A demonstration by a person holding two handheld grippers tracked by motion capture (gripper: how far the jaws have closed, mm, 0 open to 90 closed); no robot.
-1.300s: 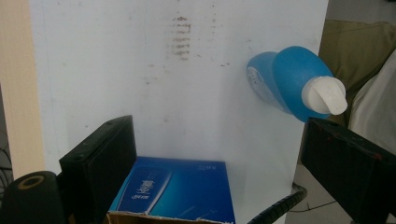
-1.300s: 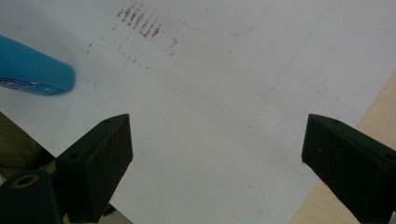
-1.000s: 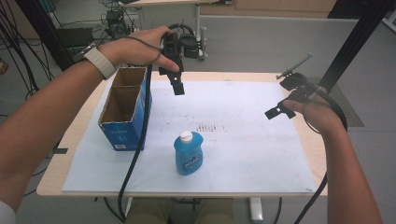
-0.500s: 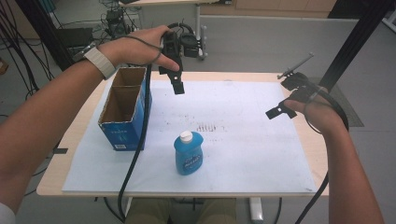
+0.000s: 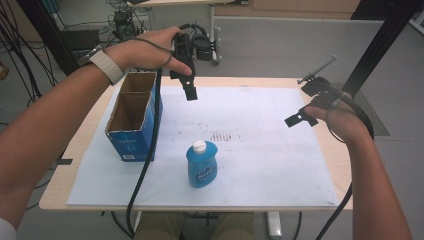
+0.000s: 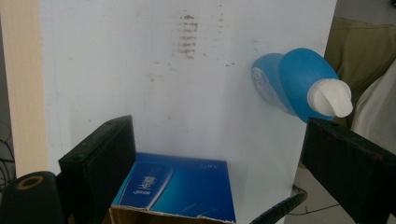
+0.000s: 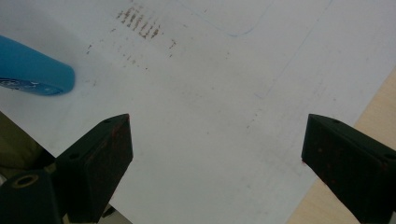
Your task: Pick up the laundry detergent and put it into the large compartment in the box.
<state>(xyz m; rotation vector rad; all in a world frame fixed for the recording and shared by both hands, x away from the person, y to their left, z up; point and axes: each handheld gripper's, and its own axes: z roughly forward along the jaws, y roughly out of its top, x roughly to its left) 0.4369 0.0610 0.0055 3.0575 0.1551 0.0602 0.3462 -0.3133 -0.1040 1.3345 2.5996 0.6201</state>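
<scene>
A blue bottle (image 5: 201,165) with a white cap stands upright near the front middle of the white sheet. An open-topped blue cardboard box (image 5: 132,117) stands at the left. My left gripper (image 5: 189,92) hangs in the air over the back of the table, just right of the box, its jaws wide open. In the left gripper view the left gripper (image 6: 219,128) looks down on the bottle (image 6: 289,86) and the box's edge (image 6: 173,186). My right gripper (image 5: 302,107) hovers open over the sheet's right side. From the right gripper (image 7: 217,123), the bottle (image 7: 32,70) lies off to the left.
A white paper sheet (image 5: 260,150) covers most of the wooden table (image 5: 75,150); a patch of dark marks (image 5: 225,136) sits at its middle. Cables trail from both grippers, the left one hanging past the box. Equipment and cables stand on the floor beyond the table.
</scene>
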